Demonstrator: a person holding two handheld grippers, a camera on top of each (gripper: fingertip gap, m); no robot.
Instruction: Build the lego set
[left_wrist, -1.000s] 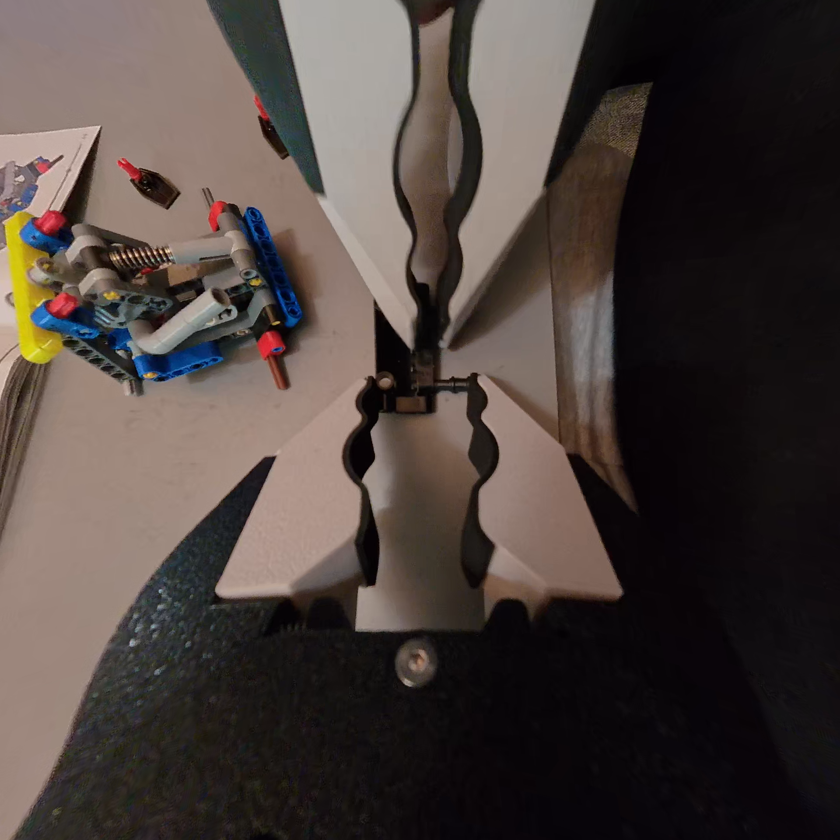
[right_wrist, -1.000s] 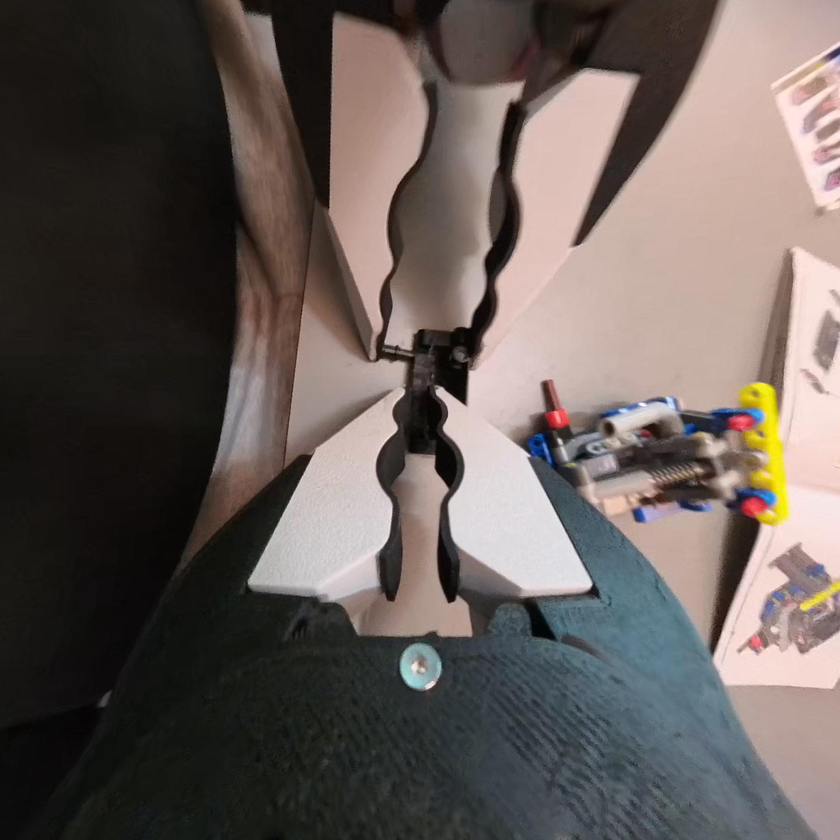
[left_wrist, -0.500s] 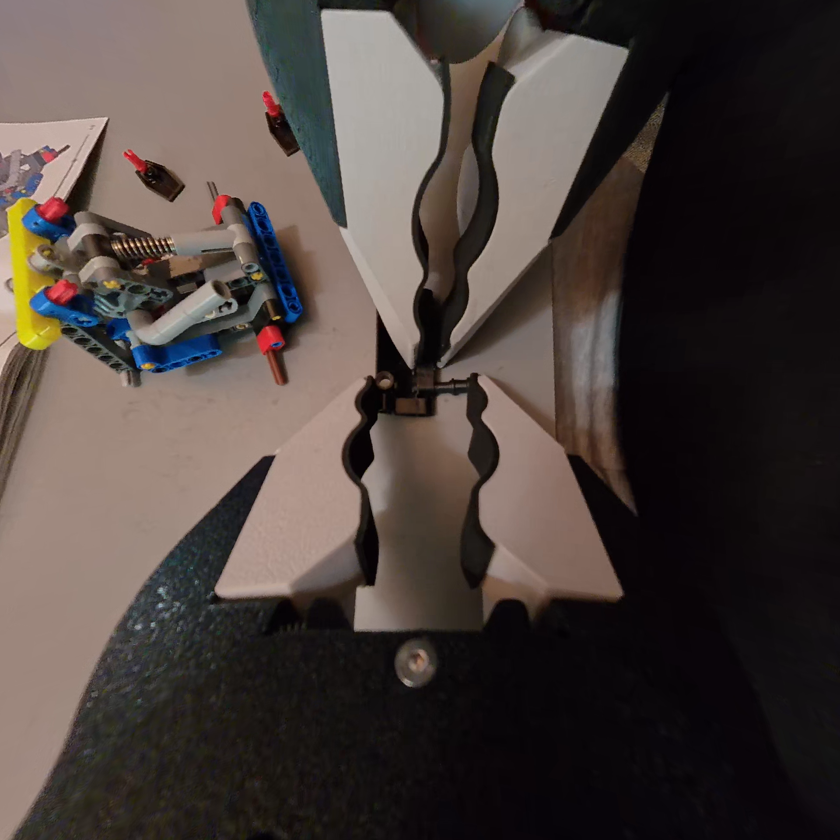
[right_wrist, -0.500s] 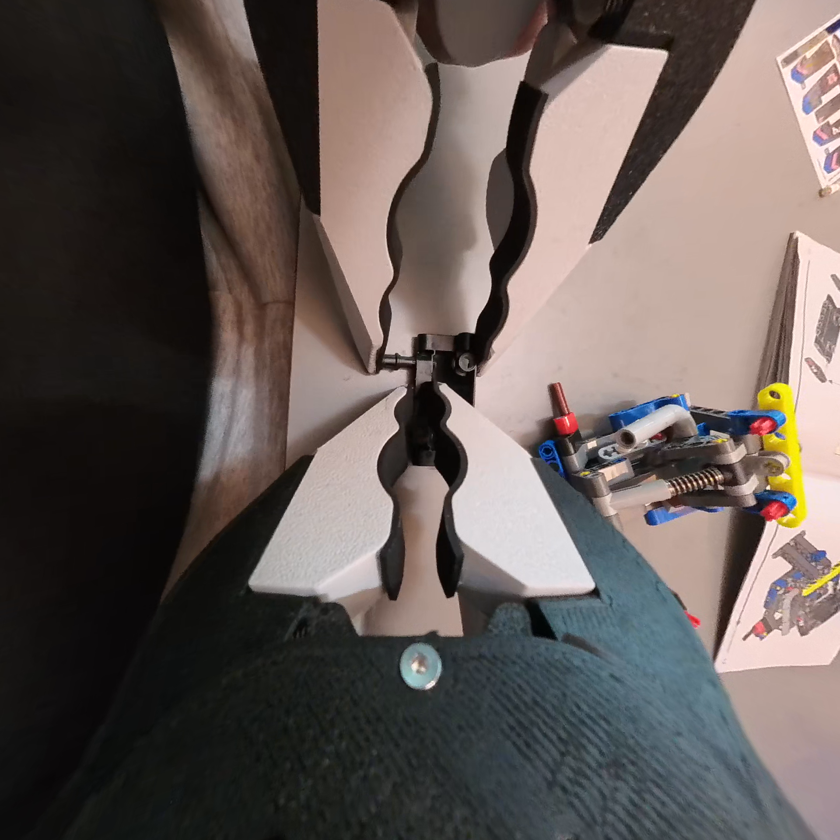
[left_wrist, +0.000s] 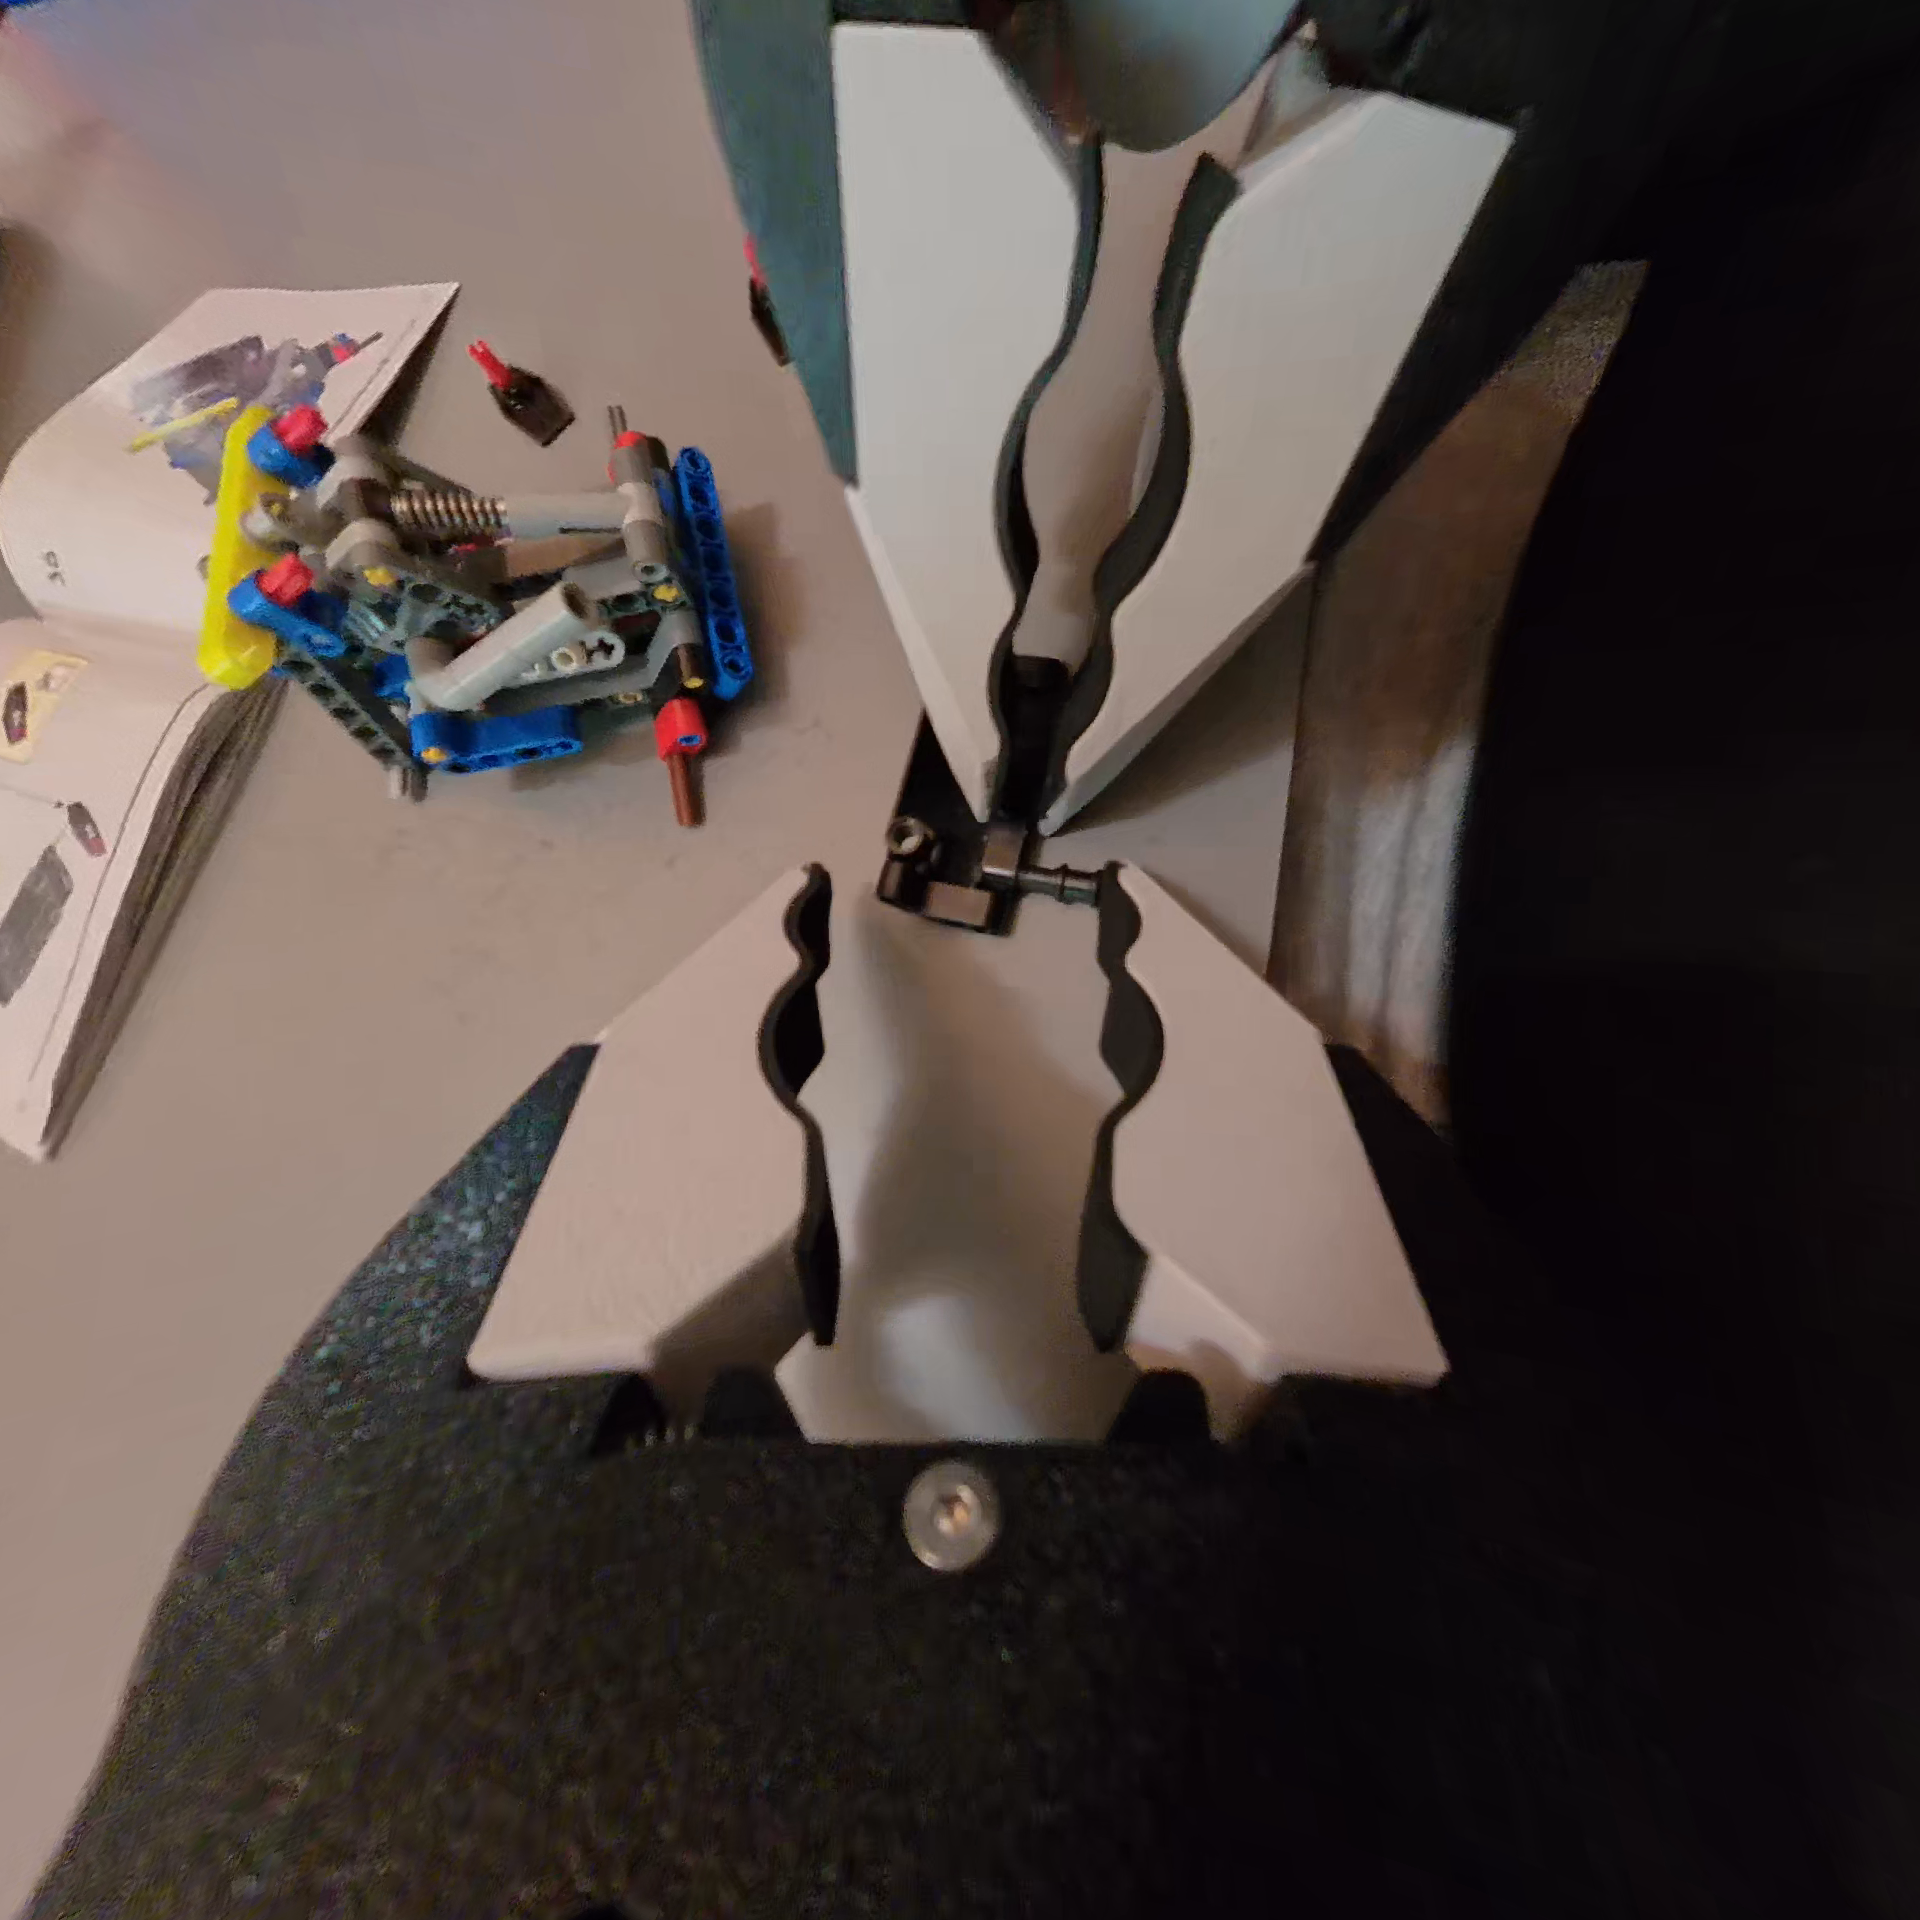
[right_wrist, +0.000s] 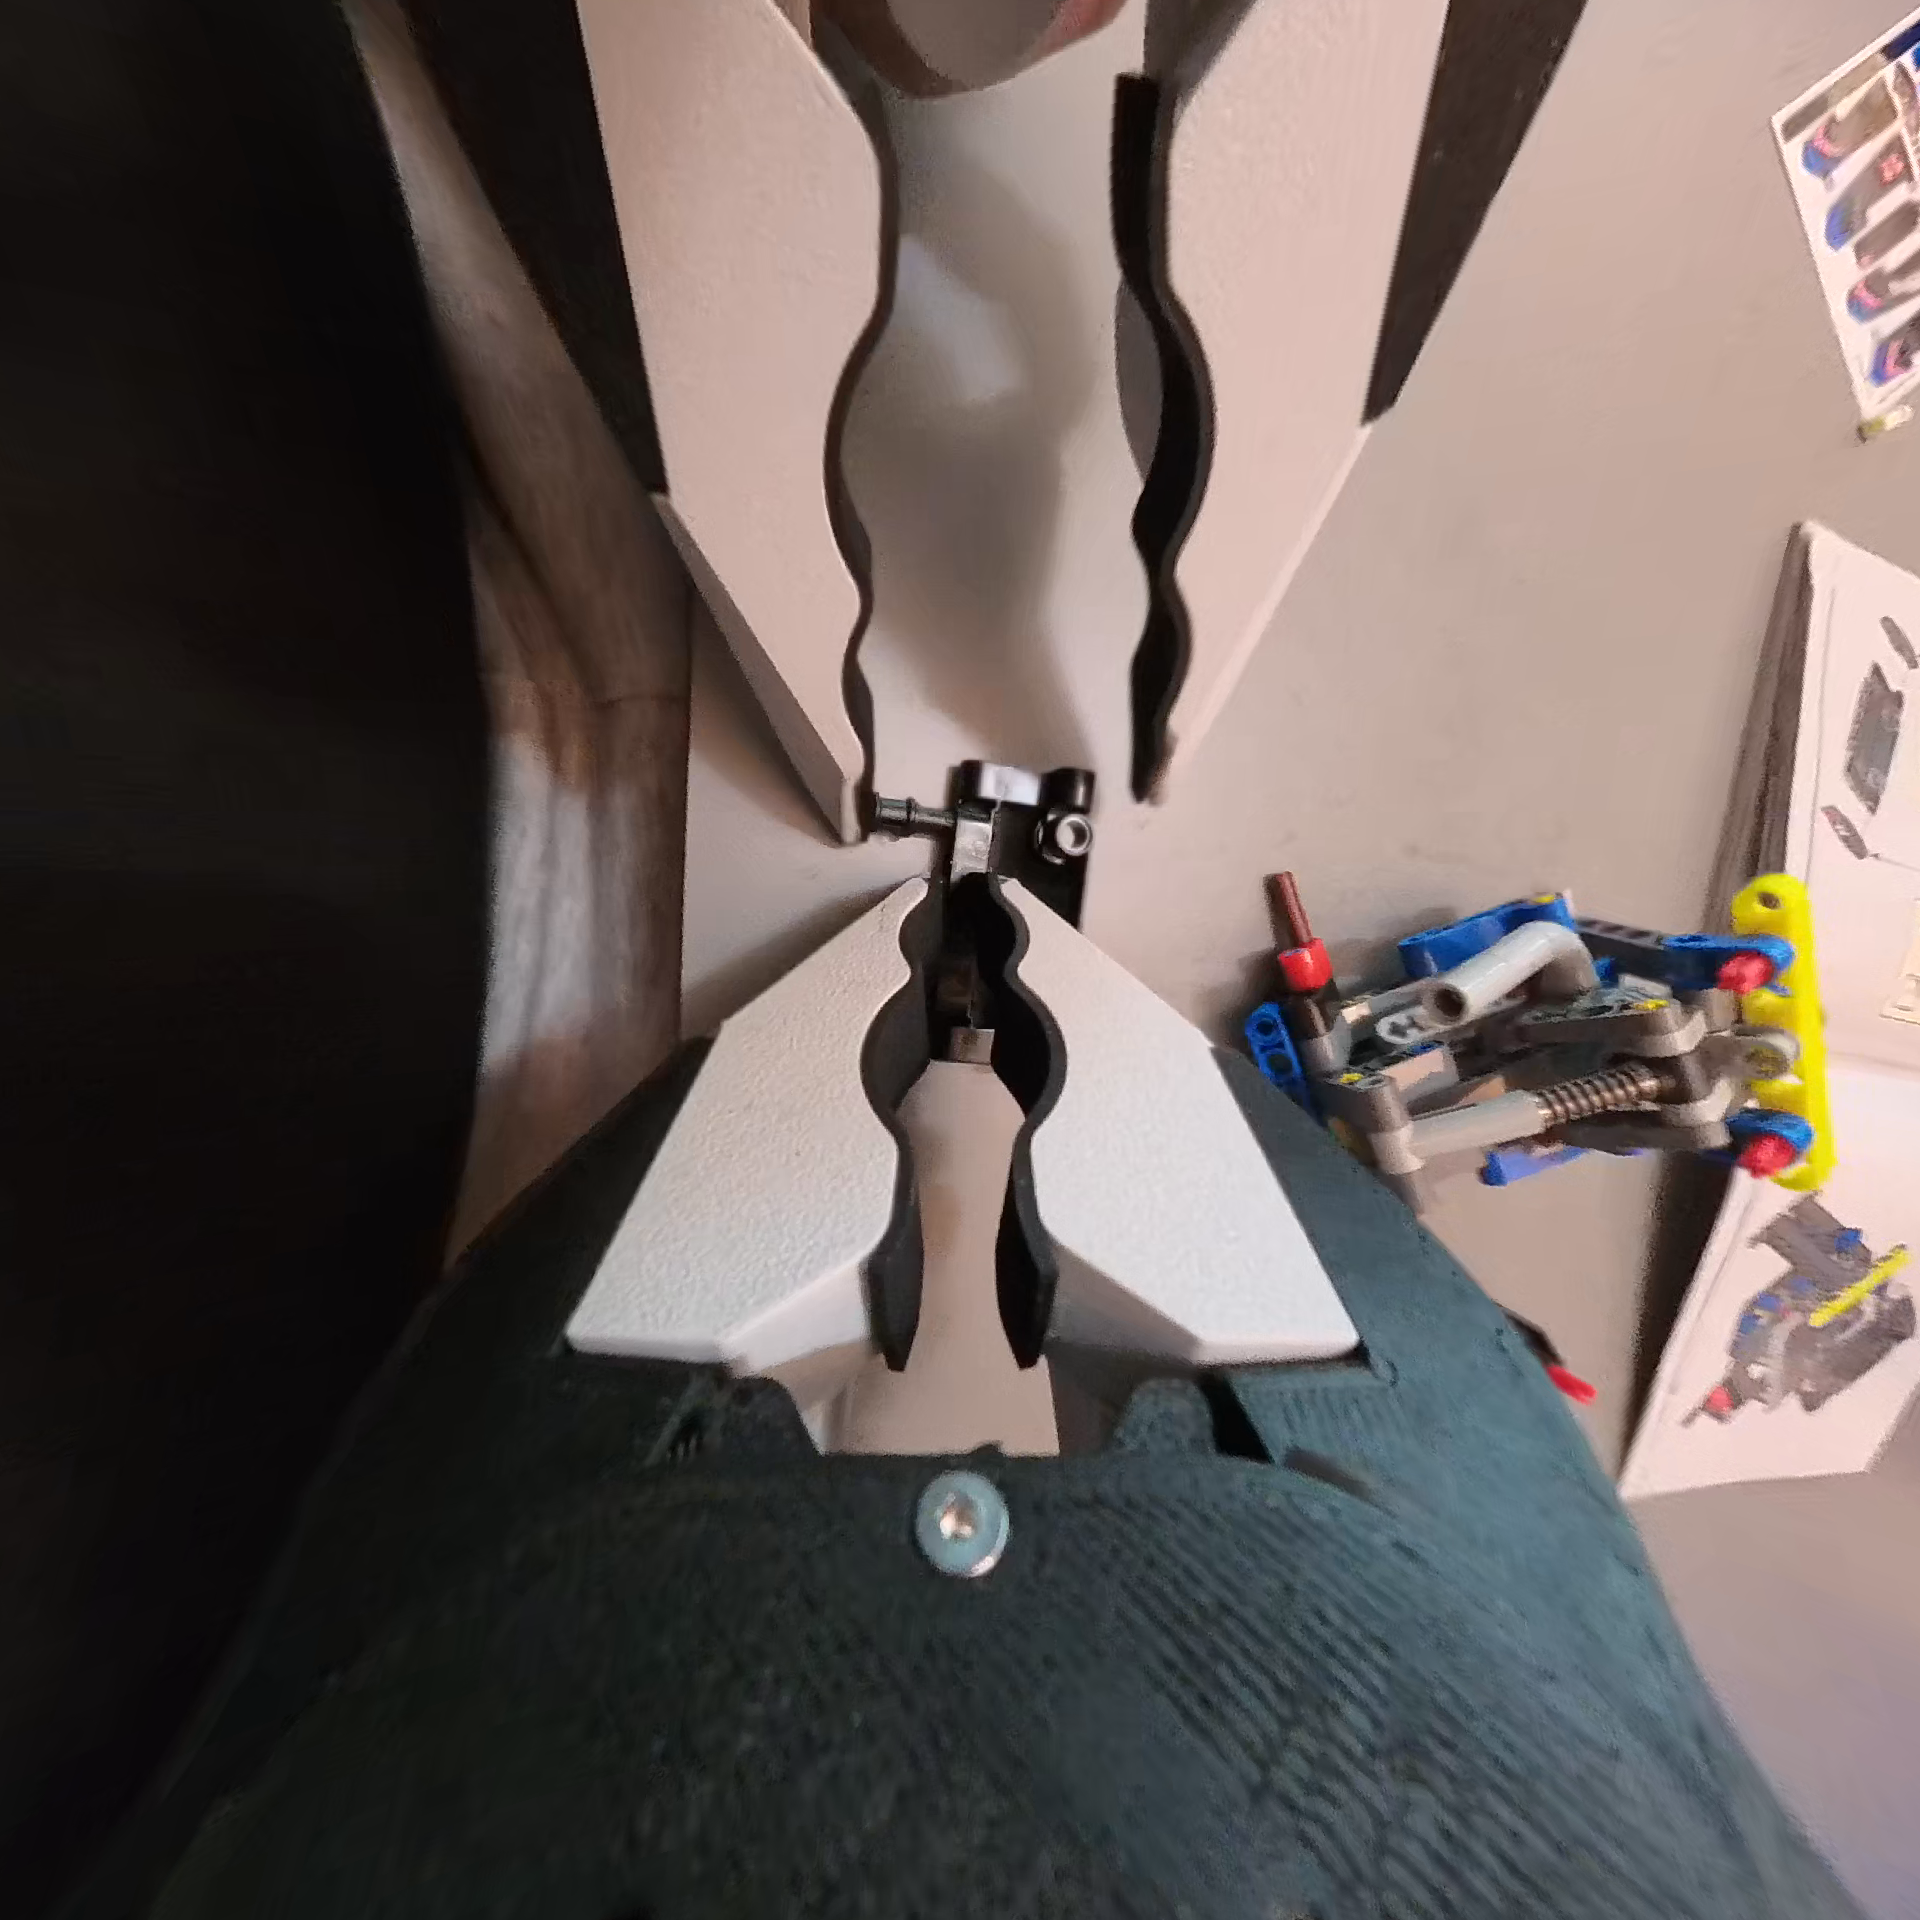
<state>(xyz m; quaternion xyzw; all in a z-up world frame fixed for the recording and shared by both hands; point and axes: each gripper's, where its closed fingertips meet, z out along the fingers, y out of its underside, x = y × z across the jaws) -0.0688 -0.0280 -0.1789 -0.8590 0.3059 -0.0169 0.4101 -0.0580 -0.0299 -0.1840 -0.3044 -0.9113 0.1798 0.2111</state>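
Right gripper (right_wrist: 961, 894) fingers clenched on small black connector piece (right_wrist: 1023, 821) above grey surface (left_wrist: 436, 987); left gripper (left_wrist: 966, 883) fingers released around it, right one touching its pin.

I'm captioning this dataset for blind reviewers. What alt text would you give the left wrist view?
The left gripper stands open around a small black connector piece, its side pin at one fingertip, the other fingertip clear; the right gripper, opposite, is shut on that piece. To the left on the grey table sit a blue, grey and yellow brick assembly and an open instruction booklet.
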